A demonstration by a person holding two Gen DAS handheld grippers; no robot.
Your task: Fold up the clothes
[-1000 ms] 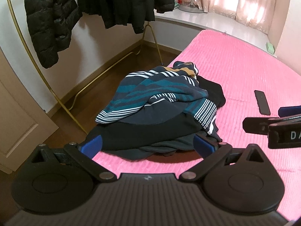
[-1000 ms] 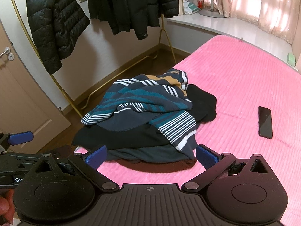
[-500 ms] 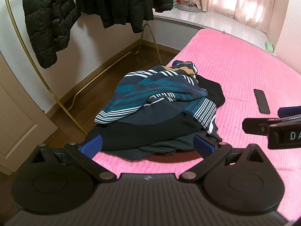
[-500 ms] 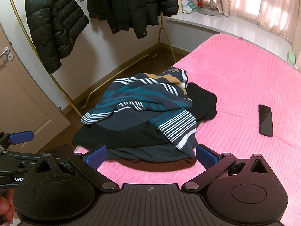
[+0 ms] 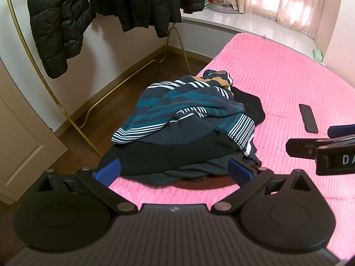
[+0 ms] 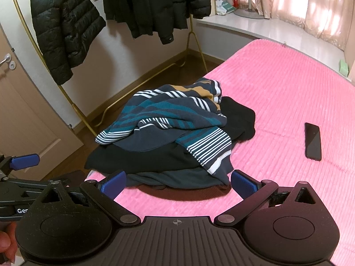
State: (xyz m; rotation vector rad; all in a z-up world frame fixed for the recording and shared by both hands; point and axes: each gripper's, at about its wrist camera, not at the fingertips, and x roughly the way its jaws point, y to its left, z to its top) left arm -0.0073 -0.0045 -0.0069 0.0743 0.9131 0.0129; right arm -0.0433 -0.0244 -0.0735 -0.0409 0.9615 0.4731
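A heap of clothes (image 5: 186, 130) (image 6: 168, 137) lies at the near left corner of the pink bed (image 5: 288, 84) (image 6: 277, 102). On top is a navy sweater with teal, white and mustard stripes (image 5: 188, 106) (image 6: 170, 113); black and dark grey garments (image 5: 168, 157) (image 6: 155, 159) lie beneath it. My left gripper (image 5: 175, 170) hangs open just in front of the heap, blue pads wide apart and empty. My right gripper (image 6: 178, 182) is likewise open and empty before the heap. In the left wrist view the right gripper's body (image 5: 321, 153) shows at the right edge.
A black phone (image 5: 308, 118) (image 6: 312, 141) lies on the bed right of the heap. Black puffer jackets (image 5: 57, 22) (image 6: 64, 24) hang on a gold rack (image 5: 73, 119) over the wooden floor to the left. A door (image 6: 24, 115) stands at far left. A curtained window ledge (image 6: 266, 28) runs behind.
Both grippers have drifted slightly, so the heap sits a touch differently in each view. The clothes and phone have not moved, and both grippers stay open.
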